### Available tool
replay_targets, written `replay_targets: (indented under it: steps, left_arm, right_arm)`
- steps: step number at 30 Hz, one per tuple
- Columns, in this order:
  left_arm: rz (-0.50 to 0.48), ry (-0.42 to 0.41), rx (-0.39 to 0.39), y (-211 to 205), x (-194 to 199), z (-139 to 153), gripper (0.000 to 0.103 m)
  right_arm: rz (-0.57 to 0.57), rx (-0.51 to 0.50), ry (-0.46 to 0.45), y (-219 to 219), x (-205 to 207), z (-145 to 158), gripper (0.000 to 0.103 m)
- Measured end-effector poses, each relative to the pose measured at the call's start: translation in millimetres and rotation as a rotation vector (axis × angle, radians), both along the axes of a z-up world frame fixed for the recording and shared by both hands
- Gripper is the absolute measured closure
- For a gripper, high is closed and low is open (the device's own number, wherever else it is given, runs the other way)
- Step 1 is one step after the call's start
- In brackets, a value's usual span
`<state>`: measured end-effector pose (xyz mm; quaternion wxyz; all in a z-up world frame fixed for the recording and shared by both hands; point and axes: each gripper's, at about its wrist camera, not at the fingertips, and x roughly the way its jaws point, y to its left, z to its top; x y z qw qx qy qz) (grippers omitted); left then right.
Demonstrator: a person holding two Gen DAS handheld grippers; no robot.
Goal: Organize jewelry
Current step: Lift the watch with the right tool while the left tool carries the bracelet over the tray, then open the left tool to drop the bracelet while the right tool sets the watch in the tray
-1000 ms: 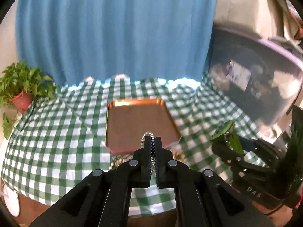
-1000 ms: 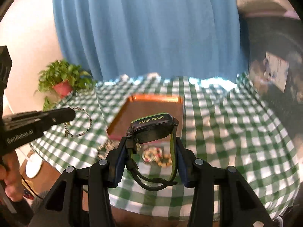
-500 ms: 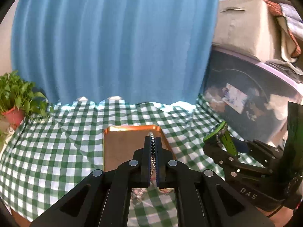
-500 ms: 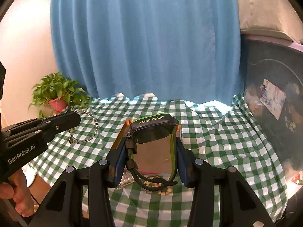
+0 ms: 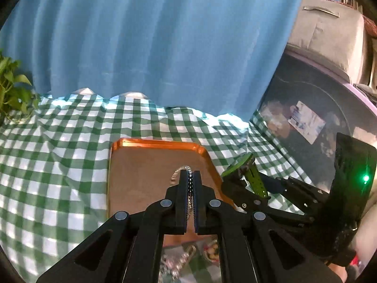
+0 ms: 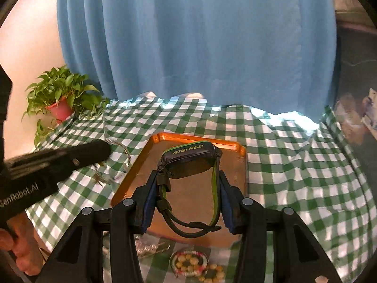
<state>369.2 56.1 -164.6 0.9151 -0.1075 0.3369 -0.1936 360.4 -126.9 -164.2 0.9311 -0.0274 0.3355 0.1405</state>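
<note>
Plant (image 5: pixel 11 94) cut by left edge. Bracelet (image 5: pixel 182 173) mostly hidden between pads. Jewelry pile (image 6: pixel 190 265) partly behind gripper frame, blurred.

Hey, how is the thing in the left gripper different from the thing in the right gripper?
The left gripper is shut on a thin beaded bracelet, silvery and pinched edge-on between nearly touching pads. The right gripper holds a bulky black digital watch with a green-trimmed strap, marked WATER RESIST, so its jaws stand well apart. The bracelet dangles as a loose loop; the watch keeps its shape. Both are wrist pieces held over the orange tray.
</note>
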Motion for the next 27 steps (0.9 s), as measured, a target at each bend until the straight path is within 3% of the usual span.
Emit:
replay_targets:
  steps: [4, 9, 10, 13, 16, 24, 26, 27]
  left_arm:
    - [0.029, 0.060, -0.016, 3, 28, -37, 0.100]
    - [0.037, 0.147, -0.004, 7, 52, -80, 0.100]
    - [0.031, 0.165, -0.019, 8, 55, -86, 0.100]
    - [-0.040, 0.214, -0.170, 15, 64, -101, 0.100]
    - [-0.019, 0.210, -0.107, 12, 69, -104, 0.100]
    - [0.035, 0.307, -0.059, 24, 84, -136, 0.100]
    - [0.047, 0.317, -0.009, 23, 81, -137, 0.100]
    - [0.063, 0.322, 0.038, 21, 80, -135, 0.094]
  right_arm:
    - [0.022, -0.006, -0.016, 5, 15, -24, 0.060]
    - [0.051, -0.002, 0.045, 9, 41, -47, 0.060]
    - [0.053, -0.014, 0.044, 11, 47, -53, 0.060]
    - [0.045, 0.013, 0.107, 11, 68, -75, 0.060]
    - [0.029, 0.021, 0.135, 12, 78, -87, 0.060]
    - [0.034, -0.032, 0.148, 16, 88, -101, 0.059]
    - [0.038, -0.034, 0.147, 14, 88, -102, 0.052]
    - [0.045, -0.029, 0.150, 13, 88, -102, 0.049]
